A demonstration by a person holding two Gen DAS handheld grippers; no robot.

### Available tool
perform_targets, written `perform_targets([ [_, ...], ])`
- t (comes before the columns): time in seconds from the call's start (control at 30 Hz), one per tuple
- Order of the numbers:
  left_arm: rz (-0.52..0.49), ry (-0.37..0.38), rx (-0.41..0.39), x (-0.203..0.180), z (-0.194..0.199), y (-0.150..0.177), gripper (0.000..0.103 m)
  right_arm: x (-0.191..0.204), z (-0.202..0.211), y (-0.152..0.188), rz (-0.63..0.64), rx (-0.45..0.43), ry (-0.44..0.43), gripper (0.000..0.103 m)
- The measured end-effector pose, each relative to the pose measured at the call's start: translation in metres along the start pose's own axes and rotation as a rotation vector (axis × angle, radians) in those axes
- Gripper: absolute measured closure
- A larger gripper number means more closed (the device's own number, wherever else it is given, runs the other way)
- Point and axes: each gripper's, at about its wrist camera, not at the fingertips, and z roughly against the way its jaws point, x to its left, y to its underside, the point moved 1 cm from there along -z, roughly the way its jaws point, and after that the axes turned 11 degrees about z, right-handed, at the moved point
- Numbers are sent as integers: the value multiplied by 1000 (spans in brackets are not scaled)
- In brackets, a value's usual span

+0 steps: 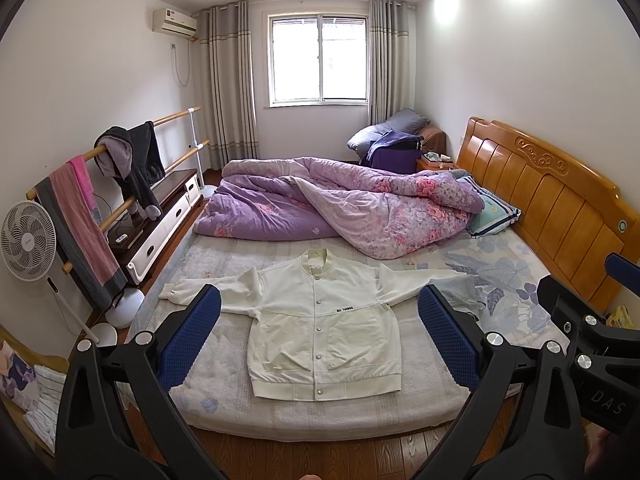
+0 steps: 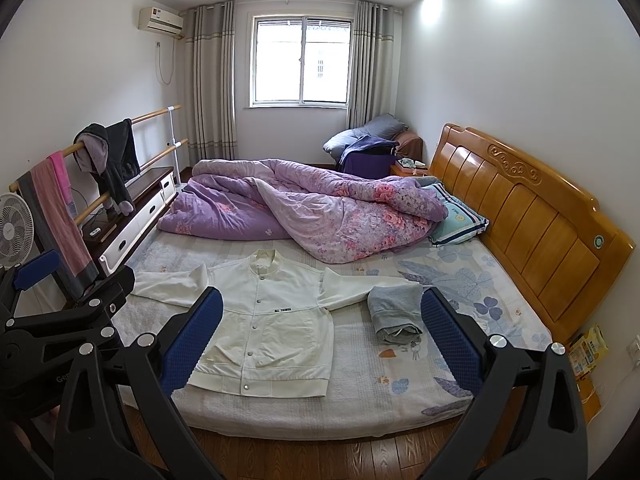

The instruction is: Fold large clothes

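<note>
A white jacket (image 1: 324, 328) lies flat, sleeves spread, on the near part of the bed (image 1: 224, 364); left gripper (image 1: 320, 336) and right gripper (image 2: 322, 338) hover before it, fingers wide, holding nothing.

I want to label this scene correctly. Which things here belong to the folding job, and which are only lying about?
For the job:
white jacket, spread flat on the bed
left tongs, open
right tongs, open

Lying about:
folded grey cloth
purple quilt
pillow
fan
clothes on the rail
</note>
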Motion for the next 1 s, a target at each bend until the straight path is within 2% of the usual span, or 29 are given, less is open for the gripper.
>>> perform_targets([
  [0.5,1,-1,4,3,-6,7,5,2,-3,-1,1,6,-8,7],
  [1.0,18,-30,26,-8,-26,12,5,-13,-30,-8,17,29,-40,7],
])
